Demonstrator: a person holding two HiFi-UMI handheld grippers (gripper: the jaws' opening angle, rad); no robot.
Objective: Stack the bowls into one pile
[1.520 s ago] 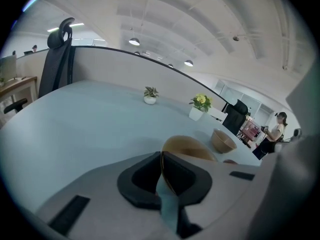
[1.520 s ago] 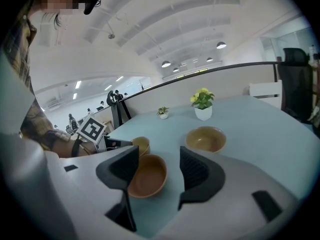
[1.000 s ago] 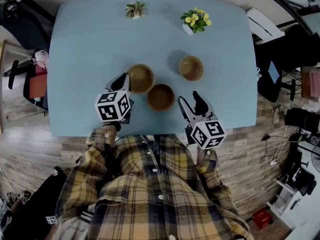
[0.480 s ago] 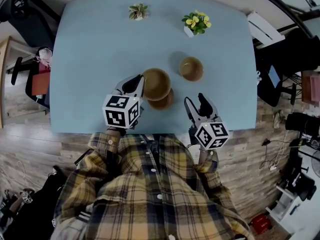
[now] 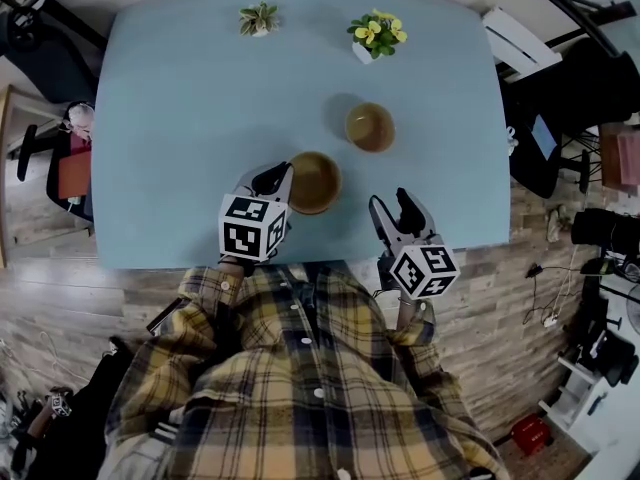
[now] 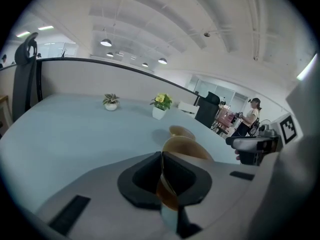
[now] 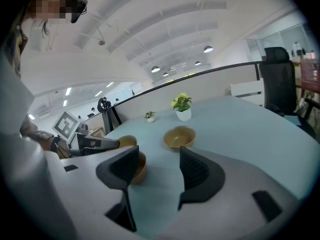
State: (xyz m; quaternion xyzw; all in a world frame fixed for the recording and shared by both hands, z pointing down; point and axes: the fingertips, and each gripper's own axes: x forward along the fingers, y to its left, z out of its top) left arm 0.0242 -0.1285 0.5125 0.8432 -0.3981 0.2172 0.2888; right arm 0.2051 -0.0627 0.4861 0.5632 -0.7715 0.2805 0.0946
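So from where I'm standing: over on the left, the left gripper (image 5: 275, 180) has its jaws pinched tight on the near rim of one brown bowl (image 5: 315, 180). You can see the rim sandwiched between the two black pads in the left gripper view, with the bowl tipped a bit. That bowl is sitting right over a second bowl (image 7: 140, 168) near the front-middle of the blue table (image 5: 180, 118). From overhead the two line up almost perfectly, so the lower one is mostly covered. From the side there's a sliver of it showing under the held one, and honestly I can't tell if the upper one is fully seated in it or just above it. A bit further back and to the right there's the third bowl (image 5: 370, 126), on its own, upright, well apart from the pair. Way at the back edge there's a little green plant (image 5: 259, 18) and a yellow-flowered plant (image 5: 374, 33) in a white pot to the right of it. On the right, the right gripper (image 5: 389, 203) hangs over the front edge of the table with its jaws wide apart and nothing in them, just bare tabletop between the pads.
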